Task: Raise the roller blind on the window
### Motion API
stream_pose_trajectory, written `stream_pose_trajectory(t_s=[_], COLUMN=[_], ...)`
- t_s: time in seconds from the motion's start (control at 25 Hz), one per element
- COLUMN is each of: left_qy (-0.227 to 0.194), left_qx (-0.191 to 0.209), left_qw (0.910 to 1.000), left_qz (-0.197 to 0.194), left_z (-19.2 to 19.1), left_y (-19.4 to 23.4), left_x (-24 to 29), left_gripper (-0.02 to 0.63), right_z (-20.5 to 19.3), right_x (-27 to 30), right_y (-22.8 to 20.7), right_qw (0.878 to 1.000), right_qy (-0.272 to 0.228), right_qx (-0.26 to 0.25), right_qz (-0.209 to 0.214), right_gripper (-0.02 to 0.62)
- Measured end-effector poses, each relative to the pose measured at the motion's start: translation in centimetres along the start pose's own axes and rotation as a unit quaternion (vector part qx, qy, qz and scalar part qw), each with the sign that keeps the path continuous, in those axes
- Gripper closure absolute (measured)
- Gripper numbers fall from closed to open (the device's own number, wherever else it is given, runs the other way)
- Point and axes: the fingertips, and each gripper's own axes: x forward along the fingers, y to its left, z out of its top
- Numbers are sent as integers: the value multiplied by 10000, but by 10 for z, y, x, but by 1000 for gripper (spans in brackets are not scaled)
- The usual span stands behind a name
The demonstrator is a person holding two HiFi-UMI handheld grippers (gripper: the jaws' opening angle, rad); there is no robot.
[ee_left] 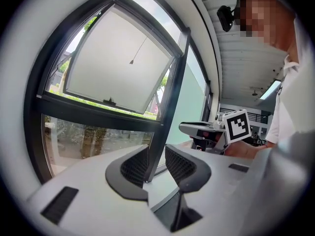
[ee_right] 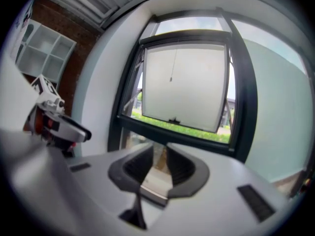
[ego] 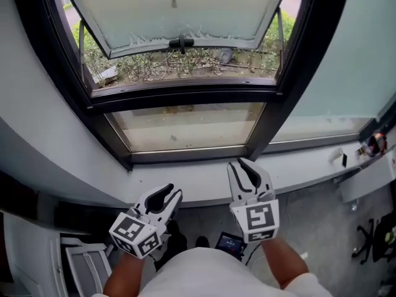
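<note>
Free room is left above the sill (ego: 303, 166), up to the frame (ego: 185, 96). Passage outward is barred by the lower pane (ego: 185, 127) and the tilted sash (ego: 185, 5); the floor at lower left is taken by a chair (ego: 86, 258)

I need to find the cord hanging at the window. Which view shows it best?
The right gripper view: the cord hangs head-on near the centre, clear down to its tip against the pale pane. The left gripper view shows it slanted and off-centre; the head view catches only its bottom end.
</note>
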Motion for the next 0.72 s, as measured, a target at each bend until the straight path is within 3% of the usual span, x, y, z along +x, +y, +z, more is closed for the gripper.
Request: stream_pose_trajectory(t_s=[0.28, 0.72], left_qy=[-34, 37], left_qx=[-54, -134], left_qw=[9998, 9997], left_qz=[175, 176], left_z=[-10, -19], left_y=[-12, 2], left_x=[-22, -61], left_gripper=[485, 485], right_z=[-15, -31], right_x=[-21, -30], right_y=[16, 55], right_qw=[9997, 9983], right_qy=[106, 420], right_qx=[30, 261], right_qz=[205, 313], right_gripper=[500, 501])
